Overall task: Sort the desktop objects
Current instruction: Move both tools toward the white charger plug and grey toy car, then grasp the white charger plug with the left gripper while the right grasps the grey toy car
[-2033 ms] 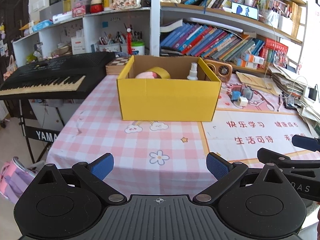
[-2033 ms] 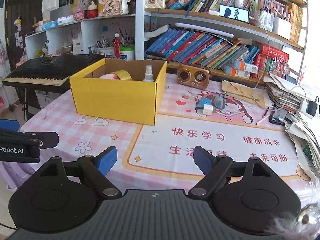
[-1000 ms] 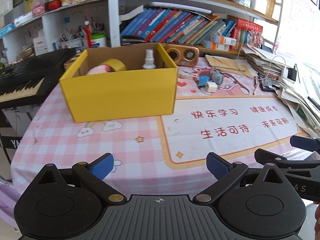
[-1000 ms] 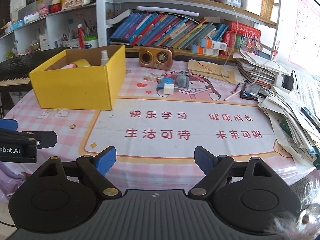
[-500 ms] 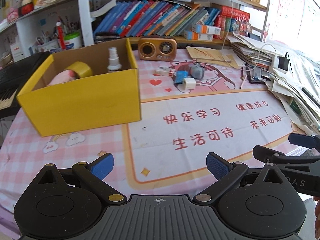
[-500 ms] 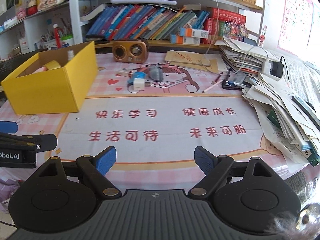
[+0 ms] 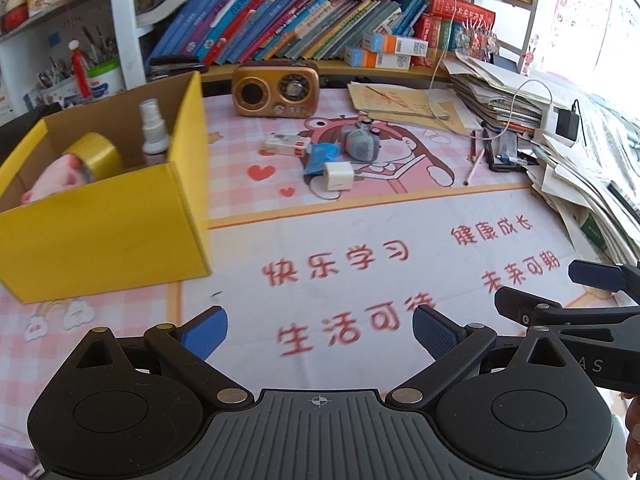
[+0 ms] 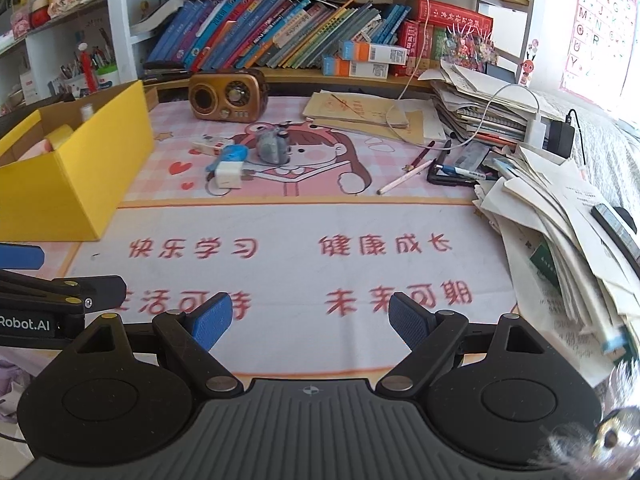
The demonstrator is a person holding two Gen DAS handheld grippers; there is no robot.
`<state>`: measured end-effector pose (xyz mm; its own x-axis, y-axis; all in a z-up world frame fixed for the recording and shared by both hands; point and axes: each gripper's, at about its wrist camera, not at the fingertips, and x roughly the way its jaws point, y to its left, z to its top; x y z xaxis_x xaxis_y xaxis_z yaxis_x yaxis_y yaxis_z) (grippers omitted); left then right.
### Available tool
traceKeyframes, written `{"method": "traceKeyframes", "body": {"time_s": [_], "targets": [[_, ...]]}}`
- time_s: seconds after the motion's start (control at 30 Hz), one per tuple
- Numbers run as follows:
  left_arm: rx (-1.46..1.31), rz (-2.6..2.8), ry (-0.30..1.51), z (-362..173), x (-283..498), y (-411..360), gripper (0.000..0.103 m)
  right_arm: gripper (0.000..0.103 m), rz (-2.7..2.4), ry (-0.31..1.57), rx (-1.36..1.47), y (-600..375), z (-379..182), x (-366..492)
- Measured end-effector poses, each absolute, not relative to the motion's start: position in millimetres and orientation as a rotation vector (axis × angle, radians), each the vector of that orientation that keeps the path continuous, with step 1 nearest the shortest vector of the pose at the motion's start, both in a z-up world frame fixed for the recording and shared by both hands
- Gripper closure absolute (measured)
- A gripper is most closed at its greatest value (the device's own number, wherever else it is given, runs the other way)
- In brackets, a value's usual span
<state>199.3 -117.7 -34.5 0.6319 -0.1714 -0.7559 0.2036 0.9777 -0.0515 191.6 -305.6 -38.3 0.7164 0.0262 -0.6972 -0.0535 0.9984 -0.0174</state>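
Nearest to us, the left claw (image 7: pixel 320 330) hangs over the front of the counter (image 7: pixel 360 220) with its blue pads apart and nothing between them. The right claw (image 8: pixel 306 320) is beside it, also with its pads apart and empty, above the red printed characters of the mat (image 8: pixel 280 272).

We take the yellow box (image 7: pixel 100 228) as our landmark. It stands on the left part of the counter, beyond and to the left of both claws, with its top open. Inside it we see a roll of yellow tape (image 7: pixel 96 154), a small spray bottle (image 7: pixel 154 132) standing upright, and a pink soft thing (image 7: pixel 52 180) next to the tape.

To the right of the box, a little farther back, a group of small objects lies close together on the cartoon picture of the mat: a white charger cube (image 7: pixel 338 176), a blue item (image 7: pixel 320 154) just behind it, a grey round object (image 7: pixel 362 144) and a white flat box with a red mark (image 7: pixel 286 144). Farther to the right of the box there are a pencil (image 8: pixel 404 176) and pens beside a dark phone (image 8: pixel 456 168), and then a high pile of papers (image 8: pixel 560 216).

Behind the box, to its right, a brown retro radio (image 7: pixel 276 90) stands at the back edge of the counter. Beyond it a shelf carries a row of leaning books (image 7: pixel 280 24).
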Motion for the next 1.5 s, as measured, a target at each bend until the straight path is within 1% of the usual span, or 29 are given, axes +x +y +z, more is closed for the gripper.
{"method": "traceKeyframes", "body": {"time_s": [0.57,0.83,1.03,1.07,1.1,1.13,1.23,1.3,1.37,1.43,1.5], "targets": [[0.013,-0.147,0.877,-43,251,-160,0.002,0.018,0.114,0.751,-0.032,-354,-40,276],[0.001,-0.082,0.858,-49,280,-169,0.003,0.019,0.190,0.726,-0.028,-358,-38,326],[-0.004,-0.046,0.840,-60,305,-172,0.004,0.021,0.261,0.698,-0.033,-348,-39,371],[-0.008,-0.044,0.835,-61,309,-172,0.005,0.022,0.275,0.694,-0.033,-345,-39,379],[-0.014,-0.044,0.831,-63,315,-172,0.009,0.023,0.285,0.691,-0.035,-343,-40,384],[-0.018,-0.045,0.831,-65,319,-172,0.011,0.024,0.298,0.687,-0.039,-340,-40,391],[-0.022,-0.038,0.836,-72,333,-172,0.019,0.030,0.337,0.684,-0.054,-331,-44,407],[-0.020,-0.037,0.840,-76,341,-173,0.027,0.035,0.354,0.689,-0.063,-326,-47,416],[-0.019,-0.039,0.844,-80,348,-174,0.030,0.039,0.360,0.700,-0.065,-322,-50,423],[-0.021,-0.038,0.851,-84,352,-177,0.030,0.040,0.362,0.708,-0.062,-319,-53,429],[-0.026,-0.040,0.854,-87,356,-179,0.035,0.040,0.364,0.713,-0.059,-316,-55,435]]}}
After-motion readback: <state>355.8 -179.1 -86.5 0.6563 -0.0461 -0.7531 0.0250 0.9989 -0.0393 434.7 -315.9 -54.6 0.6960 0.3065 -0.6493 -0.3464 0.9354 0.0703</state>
